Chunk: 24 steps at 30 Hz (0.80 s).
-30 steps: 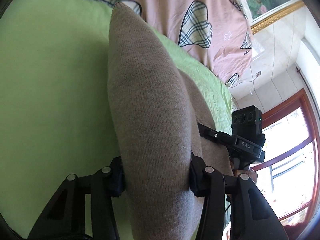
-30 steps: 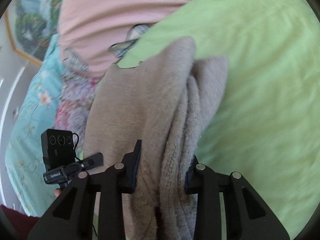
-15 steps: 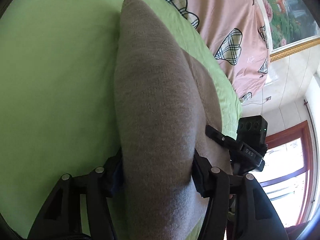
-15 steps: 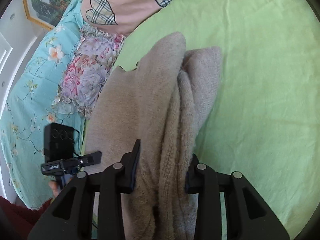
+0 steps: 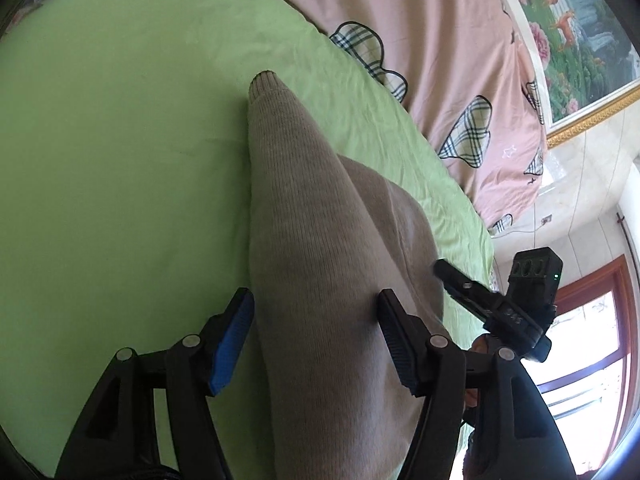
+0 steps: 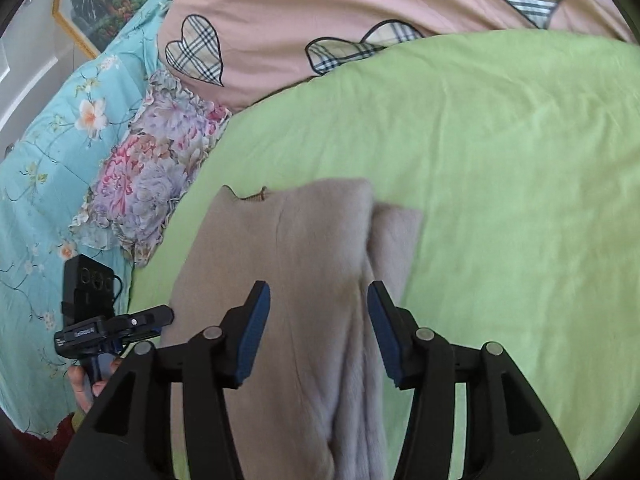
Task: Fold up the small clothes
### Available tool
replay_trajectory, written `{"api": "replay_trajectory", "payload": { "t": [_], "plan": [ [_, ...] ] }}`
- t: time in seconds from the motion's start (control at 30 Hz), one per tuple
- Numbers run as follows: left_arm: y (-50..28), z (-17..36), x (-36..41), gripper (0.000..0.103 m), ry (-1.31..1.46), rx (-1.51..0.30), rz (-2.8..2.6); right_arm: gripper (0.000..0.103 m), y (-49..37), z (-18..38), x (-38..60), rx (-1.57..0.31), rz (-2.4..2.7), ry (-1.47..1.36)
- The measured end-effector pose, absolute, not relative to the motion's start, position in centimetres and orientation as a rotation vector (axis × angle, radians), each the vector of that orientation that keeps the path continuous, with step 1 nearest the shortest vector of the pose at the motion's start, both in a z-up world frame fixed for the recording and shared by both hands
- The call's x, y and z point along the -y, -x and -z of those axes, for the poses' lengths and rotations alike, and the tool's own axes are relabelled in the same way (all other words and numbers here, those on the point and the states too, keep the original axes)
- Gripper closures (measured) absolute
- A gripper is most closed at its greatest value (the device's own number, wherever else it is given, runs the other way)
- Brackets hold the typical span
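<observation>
A beige knitted garment lies folded lengthwise on the green sheet. In the left wrist view my left gripper is open, its blue-padded jaws standing on either side of the garment's near end. In the right wrist view my right gripper is open too, jaws apart over the garment, whose fleecy inner layer shows at its right edge. Each gripper shows in the other's view: the right one, the left one.
A pink quilt with plaid hearts lies past the green sheet. A floral pillow and turquoise bedding lie at the left. A framed painting hangs on the wall, and a window is at the right.
Both grippers have opened and let go of the garment, which now lies flat on the sheet. Both cameras have tilted, showing more of the bed beyond.
</observation>
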<state>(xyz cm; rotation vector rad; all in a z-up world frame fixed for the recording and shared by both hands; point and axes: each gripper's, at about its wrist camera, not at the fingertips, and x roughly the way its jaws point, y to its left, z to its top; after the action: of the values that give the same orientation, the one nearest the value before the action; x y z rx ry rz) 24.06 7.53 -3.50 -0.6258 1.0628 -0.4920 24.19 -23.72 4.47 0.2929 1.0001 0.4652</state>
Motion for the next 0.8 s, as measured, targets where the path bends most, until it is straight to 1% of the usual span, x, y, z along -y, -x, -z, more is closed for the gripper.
{"api": "replay_trajectory", "payload": {
  "t": [0.03, 0.07, 0.13, 0.23, 0.27, 0.37, 0.43, 0.47, 0.5, 0.53, 0.57, 0.6, 0.67, 0.73, 0.8],
  "plan": [
    [-24.1, 4.0, -7.8, 0.037, 0.629, -1.076, 0.481, 0.074, -24.9, -3.8, 23.2, -1.026, -0.450, -0.278],
    [-24.0, 4.3, -7.7, 0.039, 0.629, -1.087, 0.477, 0.083, -25.0, -3.4, 22.8, -1.036, -0.442, -0.272],
    [-23.5, 4.2, -7.2, 0.039, 0.593, -1.080, 0.469, 0.089, -24.8, -3.7, 22.4, -1.014, -0.468, -0.272],
    [-22.6, 3.7, -6.1, 0.039, 0.518, -1.078, 0.468, 0.093, -22.8, -5.8, 24.1, -0.940, -0.490, -0.311],
    [-22.7, 3.8, -6.0, 0.036, 0.516, -1.084, 0.465, 0.093, -22.4, -6.0, 24.9, -0.930, -0.476, -0.317],
    [-24.6, 4.0, -5.9, 0.035, 0.516, -1.097, 0.454, 0.093, -22.6, -4.4, 26.9, -0.961, -0.457, -0.365],
    [-26.4, 3.7, -6.1, 0.035, 0.496, -1.073, 0.419, 0.094, -23.3, -2.8, 27.4, -0.984, -0.446, -0.391],
    [-27.5, 3.6, -6.1, 0.039, 0.477, -1.061, 0.397, 0.094, -23.6, -2.3, 27.6, -0.989, -0.444, -0.410],
    [-28.9, 3.5, -6.2, 0.062, 0.457, -1.052, 0.363, 0.094, -23.8, -1.9, 27.8, -0.990, -0.441, -0.423],
    [-30.1, 3.7, -6.3, 0.079, 0.442, -1.051, 0.343, 0.094, -24.1, -1.9, 27.8, -0.986, -0.440, -0.435],
    [-31.1, 3.9, -6.5, 0.087, 0.440, -1.055, 0.333, 0.094, -24.3, -1.9, 27.8, -0.981, -0.437, -0.436],
    [-31.8, 4.0, -6.6, 0.093, 0.434, -1.047, 0.323, 0.094, -24.5, -1.9, 27.8, -0.979, -0.435, -0.430],
    [-32.8, 4.0, -6.2, 0.097, 0.365, -1.033, 0.272, 0.094, -24.9, -1.7, 27.4, -0.979, -0.418, -0.389],
    [-33.2, 4.1, -6.1, 0.097, 0.335, -1.046, 0.240, 0.094, -25.3, -1.2, 27.3, -0.993, -0.403, -0.360],
    [-32.3, 3.4, -6.6, 0.097, 0.372, -1.046, 0.257, 0.094, -25.5, -1.2, 27.3, -1.008, -0.418, -0.364]
  ]
}}
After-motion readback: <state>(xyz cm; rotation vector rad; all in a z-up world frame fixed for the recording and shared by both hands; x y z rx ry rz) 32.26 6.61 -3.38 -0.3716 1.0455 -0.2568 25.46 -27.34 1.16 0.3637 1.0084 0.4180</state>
